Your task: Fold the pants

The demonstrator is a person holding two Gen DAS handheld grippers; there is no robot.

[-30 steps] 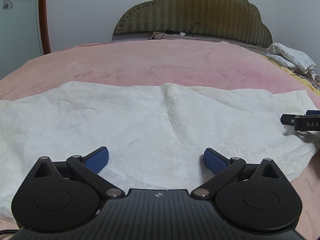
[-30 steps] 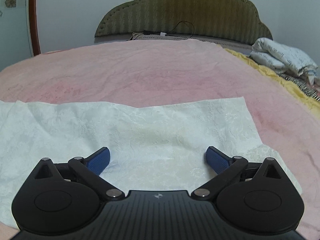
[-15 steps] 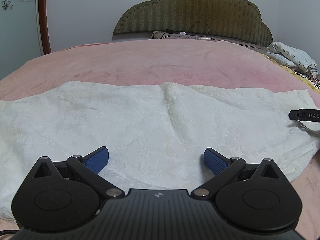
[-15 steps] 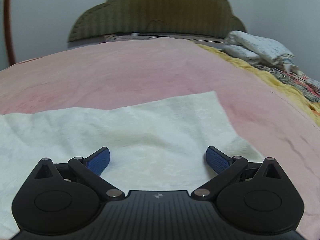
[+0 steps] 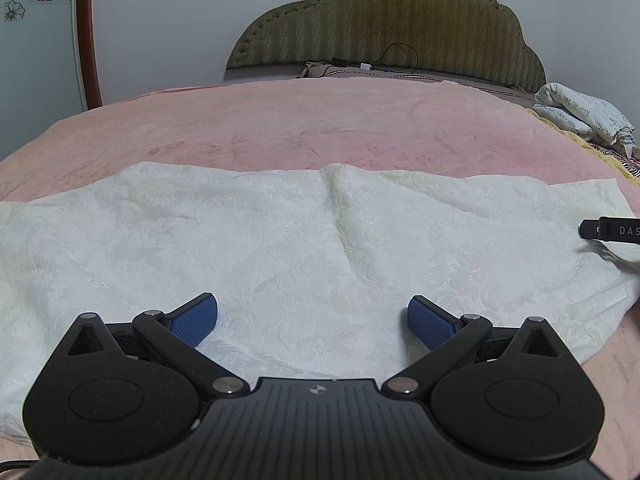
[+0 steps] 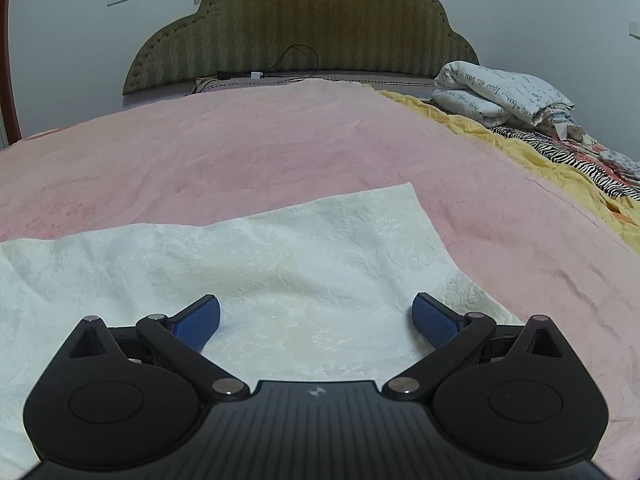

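Left gripper: spread wide, nothing between blue pads, hovering over near edge of white pants. Right gripper: likewise spread, empty, above right end of same garment (corner visible further out). Pants laid flat across pink bedspread, central crease running toward headboard. Folded printed quilt at far right, well apart from pants.

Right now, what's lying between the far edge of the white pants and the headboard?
Only bare pink bedspread lies between the white pants and the headboard; a cable sits at the headboard's foot. Both wrist views show it.
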